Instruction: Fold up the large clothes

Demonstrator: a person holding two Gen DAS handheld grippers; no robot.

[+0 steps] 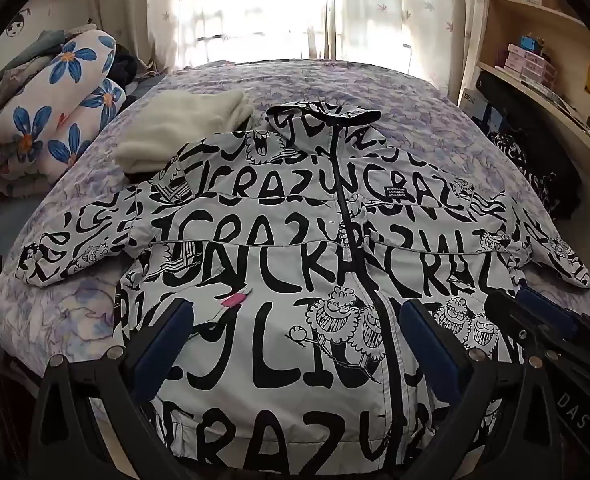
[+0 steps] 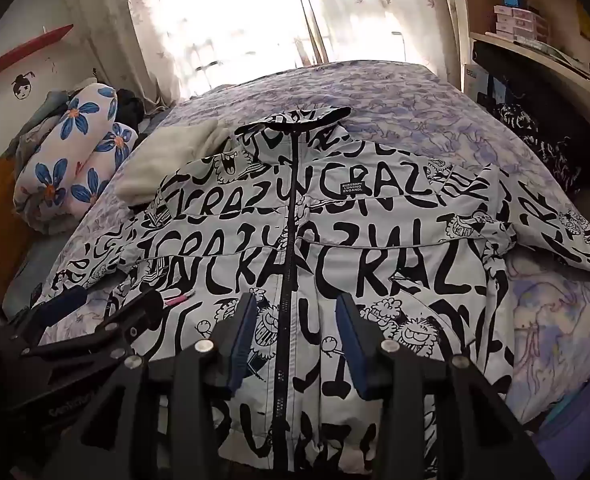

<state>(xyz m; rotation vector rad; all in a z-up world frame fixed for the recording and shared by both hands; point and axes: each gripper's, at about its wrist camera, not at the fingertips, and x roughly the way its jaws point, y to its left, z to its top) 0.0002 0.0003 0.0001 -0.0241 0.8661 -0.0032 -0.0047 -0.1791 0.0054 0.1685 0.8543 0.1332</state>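
— Both grippers, left [image 1: 295, 340] and right [image 2: 295, 336], are held released above the jacket [image 1: 295, 216], which is spread flat on the bed [image 1: 435, 120].
— Could only the top layer be pinched?
— Yes, then a crooked fold may be made.

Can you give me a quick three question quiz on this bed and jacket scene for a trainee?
1. True or false: the printed jacket lies front up on the bed with its zipper closed.
2. Multiple choice: what lies by the jacket's shoulder, on the picture's left? A) cream folded cloth B) a laptop C) a shoe
3. Fill in: the left gripper and the right gripper hang above the jacket's lower front, and neither ____ any fabric.

Key: 1 true; 2 A; 3 grips.
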